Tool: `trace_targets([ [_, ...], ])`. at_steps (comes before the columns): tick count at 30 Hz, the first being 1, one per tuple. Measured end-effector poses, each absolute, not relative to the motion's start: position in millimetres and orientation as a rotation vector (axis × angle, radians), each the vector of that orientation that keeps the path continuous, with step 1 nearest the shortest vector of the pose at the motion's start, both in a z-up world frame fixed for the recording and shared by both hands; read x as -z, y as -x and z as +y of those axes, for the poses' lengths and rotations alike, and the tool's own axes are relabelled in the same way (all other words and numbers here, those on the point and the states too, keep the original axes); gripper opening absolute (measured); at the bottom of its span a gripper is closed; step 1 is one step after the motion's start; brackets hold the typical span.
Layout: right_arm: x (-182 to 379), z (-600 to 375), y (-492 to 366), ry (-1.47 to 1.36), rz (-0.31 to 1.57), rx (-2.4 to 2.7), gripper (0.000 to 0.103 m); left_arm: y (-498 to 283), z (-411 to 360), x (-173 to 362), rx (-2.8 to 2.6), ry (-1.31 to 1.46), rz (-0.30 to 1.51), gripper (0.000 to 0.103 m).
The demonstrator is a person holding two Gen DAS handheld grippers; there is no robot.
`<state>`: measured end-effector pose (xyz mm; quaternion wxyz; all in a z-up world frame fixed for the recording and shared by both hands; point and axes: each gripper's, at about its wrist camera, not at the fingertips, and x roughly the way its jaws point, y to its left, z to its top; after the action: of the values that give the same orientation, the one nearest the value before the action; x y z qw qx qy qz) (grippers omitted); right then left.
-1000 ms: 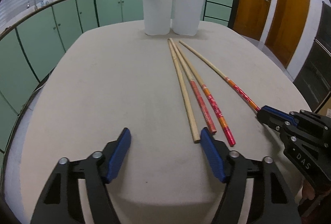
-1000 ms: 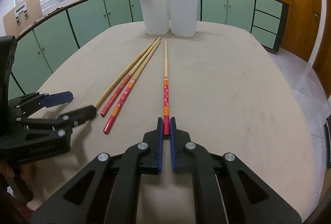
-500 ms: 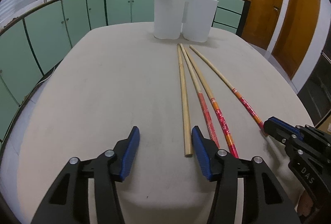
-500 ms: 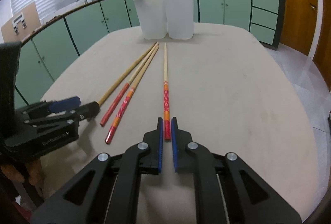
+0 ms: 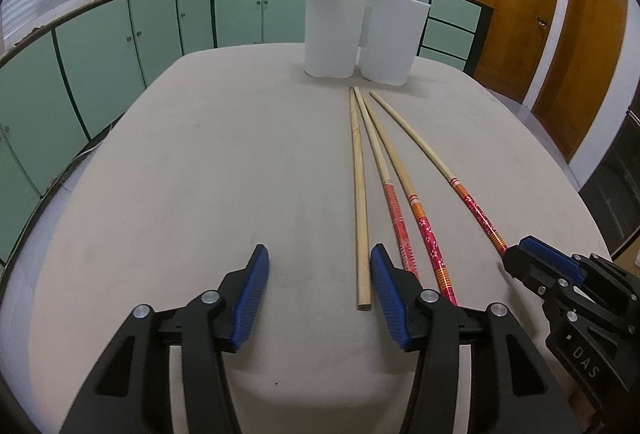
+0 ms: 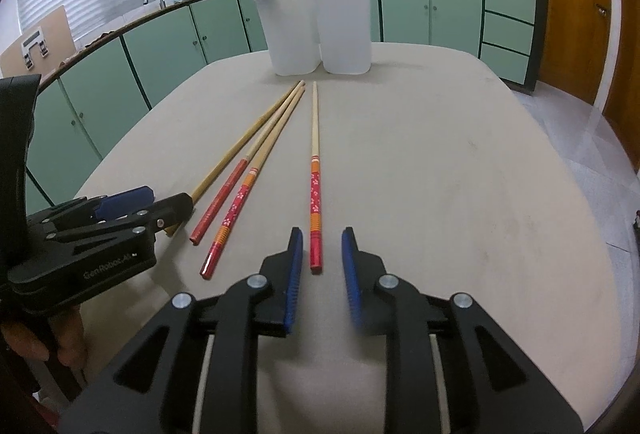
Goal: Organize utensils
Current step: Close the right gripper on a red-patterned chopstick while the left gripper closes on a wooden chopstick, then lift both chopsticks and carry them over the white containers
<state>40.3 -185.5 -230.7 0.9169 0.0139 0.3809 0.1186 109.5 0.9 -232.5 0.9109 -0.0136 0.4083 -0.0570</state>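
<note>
Progress: four chopsticks [image 5: 362,193] before cups [image 5: 360,33], unsorted | left gripper [image 5: 318,288] spread, empty | right gripper [image 6: 320,266] opening, pads off chopstick.

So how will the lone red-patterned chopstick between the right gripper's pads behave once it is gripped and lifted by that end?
The chopstick looks straight and rigid, so it probably won't droop. It is long and thin, so, gripped at the end, it may pivot downward. Its decorated end looks glossy, perhaps slippery. The right gripper has just been opening; its pads clear it.
</note>
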Motion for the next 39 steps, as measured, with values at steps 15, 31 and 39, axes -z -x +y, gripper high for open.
trace_targets([
  [15,237,-176,-41,0.029,0.777,-0.209,0.008,-107,-3,234,0.089,0.001,0.826,0.042],
  [31,214,-182,-39,0.028,0.729,-0.215,0.005,-103,0,221,0.138,0.017,0.813,0.006],
  [39,167,-188,-38,0.053,0.626,-0.235,0.005,-99,9,171,0.133,-0.011,0.725,0.006],
])
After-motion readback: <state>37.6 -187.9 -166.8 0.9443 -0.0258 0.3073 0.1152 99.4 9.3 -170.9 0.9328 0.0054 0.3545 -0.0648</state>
